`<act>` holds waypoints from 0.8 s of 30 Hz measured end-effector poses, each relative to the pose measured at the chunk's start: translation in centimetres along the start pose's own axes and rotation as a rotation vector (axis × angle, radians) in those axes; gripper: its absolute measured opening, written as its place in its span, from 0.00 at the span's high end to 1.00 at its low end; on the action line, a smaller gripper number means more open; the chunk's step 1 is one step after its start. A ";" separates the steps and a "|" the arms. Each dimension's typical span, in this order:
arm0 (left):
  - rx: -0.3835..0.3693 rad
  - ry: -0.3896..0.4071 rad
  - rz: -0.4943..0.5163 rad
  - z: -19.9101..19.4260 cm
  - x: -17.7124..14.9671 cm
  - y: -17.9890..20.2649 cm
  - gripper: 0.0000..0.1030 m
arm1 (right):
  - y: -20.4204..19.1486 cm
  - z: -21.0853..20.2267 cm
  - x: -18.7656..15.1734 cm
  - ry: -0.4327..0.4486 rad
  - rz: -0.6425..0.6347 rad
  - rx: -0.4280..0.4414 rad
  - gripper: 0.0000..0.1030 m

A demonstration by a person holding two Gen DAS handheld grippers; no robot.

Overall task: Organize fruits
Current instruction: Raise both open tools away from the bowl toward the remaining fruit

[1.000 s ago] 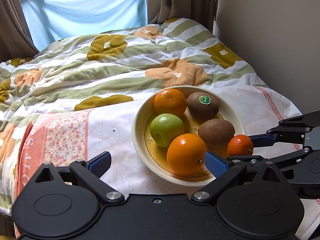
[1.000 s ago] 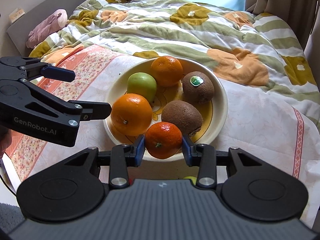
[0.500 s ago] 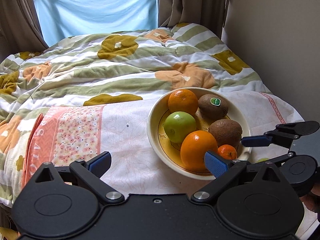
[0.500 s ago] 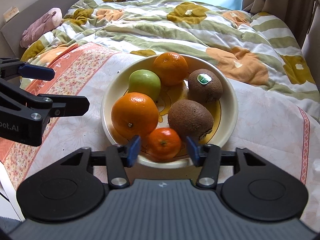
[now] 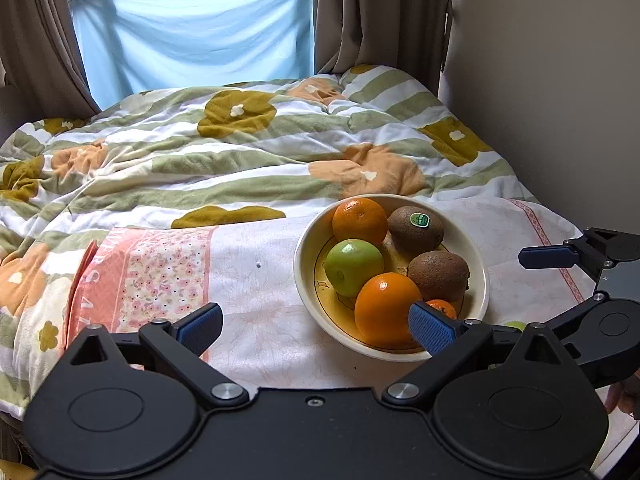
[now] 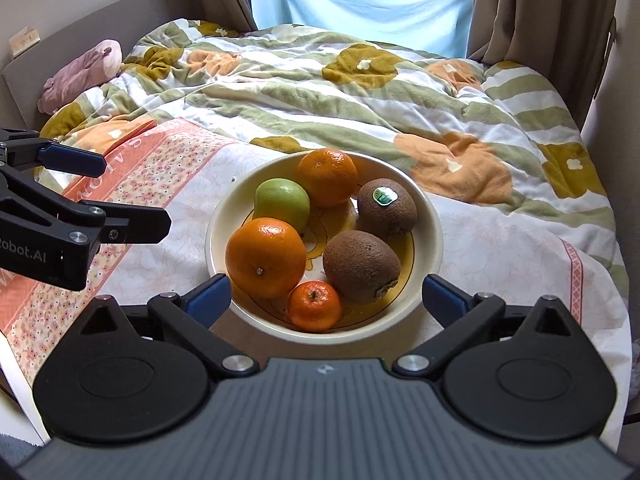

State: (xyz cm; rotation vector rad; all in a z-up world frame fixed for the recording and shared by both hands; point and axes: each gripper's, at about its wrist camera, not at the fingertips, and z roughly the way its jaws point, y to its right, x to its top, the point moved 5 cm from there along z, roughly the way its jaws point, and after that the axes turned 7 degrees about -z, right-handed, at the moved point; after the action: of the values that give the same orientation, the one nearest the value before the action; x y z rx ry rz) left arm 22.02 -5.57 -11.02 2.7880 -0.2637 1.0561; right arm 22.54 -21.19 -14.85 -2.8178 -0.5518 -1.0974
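On the bed, near its front edge: a bowl. In the bowl, near rim: mandarin. Left of it, touching: large orange. Right: kiwi. Farther back: apple left, second orange at far rim, stickered kiwi right. Beyond the bowl: rumpled duvet. Far left: plush toy.

Both grippers are matte black with blue finger pads, silver pivot screws and round housings; the left gripper bears white "Robot.AI" lettering
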 end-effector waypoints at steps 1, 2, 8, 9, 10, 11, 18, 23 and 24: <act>-0.001 0.009 0.002 -0.4 0.0 0.0 0.02 | 0.0 -0.4 0.0 -0.005 -0.001 -0.013 0.00; 0.000 0.020 0.005 -0.9 0.0 0.0 0.02 | -0.1 -0.9 0.0 -0.008 -0.002 -0.026 0.00; -0.001 0.089 0.023 -4.6 -0.3 0.0 0.02 | -0.5 -4.7 -0.1 0.037 0.043 -0.063 0.00; -0.002 0.100 0.026 -5.2 -0.4 -0.1 0.02 | -0.6 -5.4 -0.1 0.043 0.052 -0.063 0.00; -0.004 0.111 0.028 -5.9 -0.5 -0.1 0.02 | -0.8 -6.0 -0.2 0.047 0.057 -0.062 0.00; -0.008 0.122 0.028 -6.5 -0.6 -0.2 0.02 | -1.0 -6.6 -0.2 0.052 0.059 -0.063 0.00; -0.025 0.153 0.036 -10.1 -2.6 -0.4 0.02 | -3.3 -10.2 -1.0 0.056 0.069 -0.076 0.00; -0.036 0.157 0.077 -11.9 -4.4 -0.5 0.02 | -4.4 -11.9 -2.1 0.044 0.098 -0.107 0.00; -0.038 0.155 0.079 -12.1 -4.7 -0.6 0.02 | -4.5 -12.2 -2.4 0.043 0.109 -0.107 0.00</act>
State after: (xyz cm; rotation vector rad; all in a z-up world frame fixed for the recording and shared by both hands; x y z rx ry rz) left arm 10.92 -2.07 -5.23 2.6640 -0.3739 1.2639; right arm 11.50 -20.05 -7.63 -2.8667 -0.3407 -1.1966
